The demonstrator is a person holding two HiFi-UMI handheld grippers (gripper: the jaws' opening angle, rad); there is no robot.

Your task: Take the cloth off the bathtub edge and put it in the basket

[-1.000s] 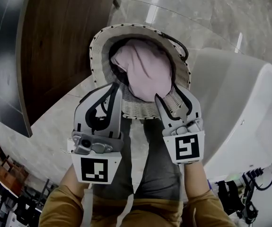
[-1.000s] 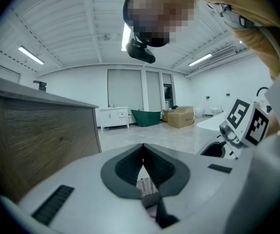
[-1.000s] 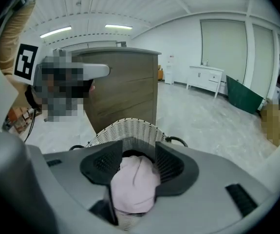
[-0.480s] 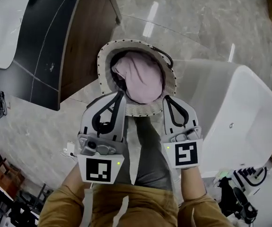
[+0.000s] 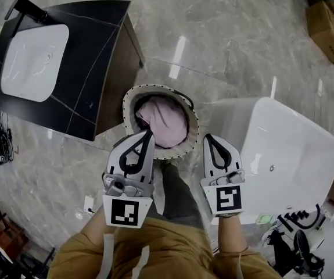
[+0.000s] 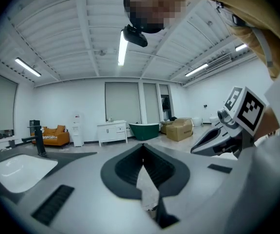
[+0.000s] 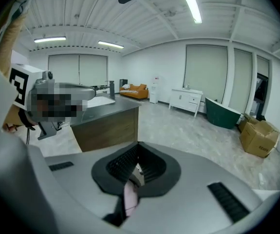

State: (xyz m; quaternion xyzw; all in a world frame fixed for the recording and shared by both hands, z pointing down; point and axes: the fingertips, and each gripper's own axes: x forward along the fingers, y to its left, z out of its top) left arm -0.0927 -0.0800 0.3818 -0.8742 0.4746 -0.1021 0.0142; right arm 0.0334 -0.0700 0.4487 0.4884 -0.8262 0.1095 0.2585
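Observation:
The pink cloth (image 5: 165, 121) lies bunched inside the round woven basket (image 5: 130, 106) on the floor, between the dark vanity and the white bathtub (image 5: 288, 150). My left gripper (image 5: 150, 132) hangs above the basket's near rim, its jaws shut and empty (image 6: 142, 145). My right gripper (image 5: 207, 137) is held just right of the basket, next to the tub's corner, also shut with nothing in it (image 7: 138, 144). A strip of the pink cloth (image 7: 129, 199) shows below through the slot behind the right jaws.
A dark vanity (image 5: 97, 74) with a white sink (image 5: 33, 63) stands left of the basket. A cardboard box (image 5: 329, 28) sits at the far right. Marble floor lies beyond the basket. Cables and gear lie at the bottom right.
The view has risen and widened, and both grippers have drawn back from the basket. The cloth has stayed in the basket.

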